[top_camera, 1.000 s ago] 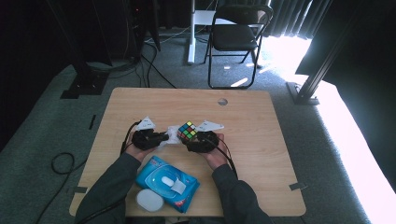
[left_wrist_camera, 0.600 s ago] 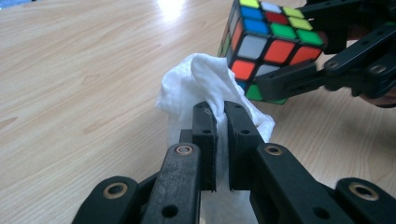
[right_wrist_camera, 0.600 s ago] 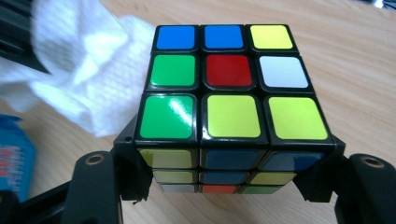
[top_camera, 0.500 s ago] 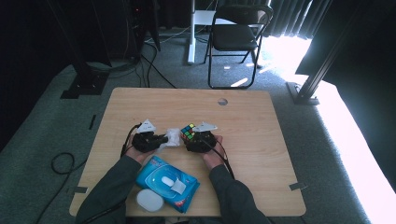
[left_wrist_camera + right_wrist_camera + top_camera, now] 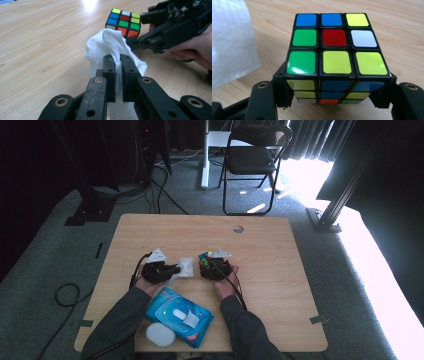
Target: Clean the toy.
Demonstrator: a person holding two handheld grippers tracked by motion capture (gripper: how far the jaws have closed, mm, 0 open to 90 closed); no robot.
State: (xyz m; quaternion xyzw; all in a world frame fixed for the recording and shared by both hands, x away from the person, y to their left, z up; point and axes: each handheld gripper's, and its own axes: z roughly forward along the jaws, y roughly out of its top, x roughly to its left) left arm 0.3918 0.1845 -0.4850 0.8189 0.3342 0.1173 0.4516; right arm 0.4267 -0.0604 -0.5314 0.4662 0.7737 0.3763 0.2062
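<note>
Rubik's-type puzzle cube [image 5: 335, 53], black-framed with blue, green, red, yellow, white and orange stickers, sits near the middle of the light wooden table [image 5: 280, 250], clamped between the jaws of the right gripper [image 5: 334, 100], which press on its two opposite side faces. In the high view the right gripper [image 5: 216, 268] and cube [image 5: 205, 258] lie just right of the left gripper [image 5: 172, 269].

Blue plastic pack of wet wipes [image 5: 179, 315], with a white flip lid, lies flat at the near edge of the table between the person's forearms. A white round lid-shaped object [image 5: 160, 335] lies touching its near-left corner.

Crumpled white wipe [image 5: 112, 47] is pinched between the jaws of the left gripper [image 5: 118, 75], which stand nearly together with the cloth between them. The wipe's free end rises ahead of the jaws and lies just beside the cube [image 5: 123, 22], at its lower orange-stickered row; whether the two touch cannot be told.
</note>
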